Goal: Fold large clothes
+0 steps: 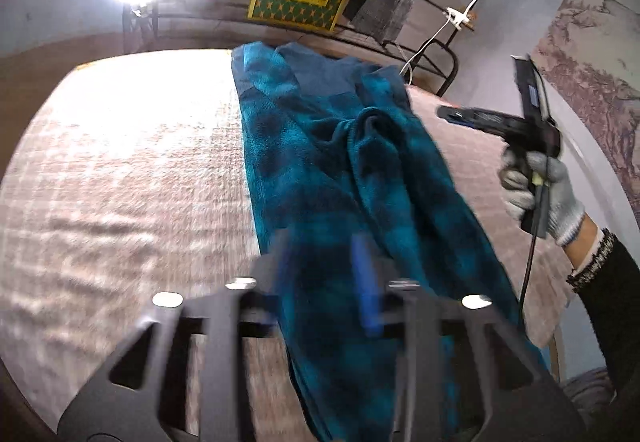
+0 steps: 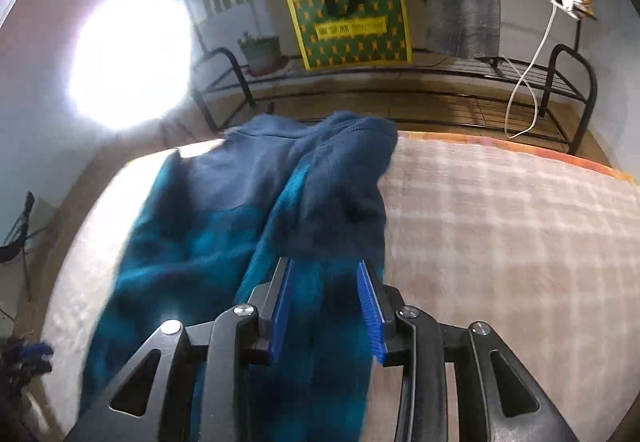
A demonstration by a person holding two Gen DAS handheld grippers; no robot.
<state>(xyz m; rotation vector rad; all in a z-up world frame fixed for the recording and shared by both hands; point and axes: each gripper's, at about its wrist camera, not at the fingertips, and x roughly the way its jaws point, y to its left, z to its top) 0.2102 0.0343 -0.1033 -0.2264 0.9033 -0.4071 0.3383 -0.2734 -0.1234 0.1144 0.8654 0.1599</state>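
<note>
Pale plaid blanket (image 2: 500, 226) covers the work surface; a black metal rack (image 2: 568, 90) runs behind it, carrying a green-and-yellow patterned box (image 2: 352, 26) and a small potted plant (image 2: 262, 52). Bright lamp glare washes out the upper left of both views. White cable (image 2: 528, 82) hangs from a clip on the rack.

Teal plaid fleece garment (image 1: 320, 170) lies lengthwise on the blanket, bunched into ridges, its darker navy part (image 2: 280, 170) at the far end by the rack.

Left gripper (image 1: 324, 262): heavy motion blur. Cloth lies between the 2 blue-padded fingers, but whether they are clamped on it cannot be told.

Right gripper (image 2: 326, 282): jaws spread apart, blue pads (image 2: 366, 298) over the near part of the garment, not pinching it. From the left wrist view it is seen off to the right, raised above the blanket edge, held in a grey-gloved hand (image 1: 540, 194).
</note>
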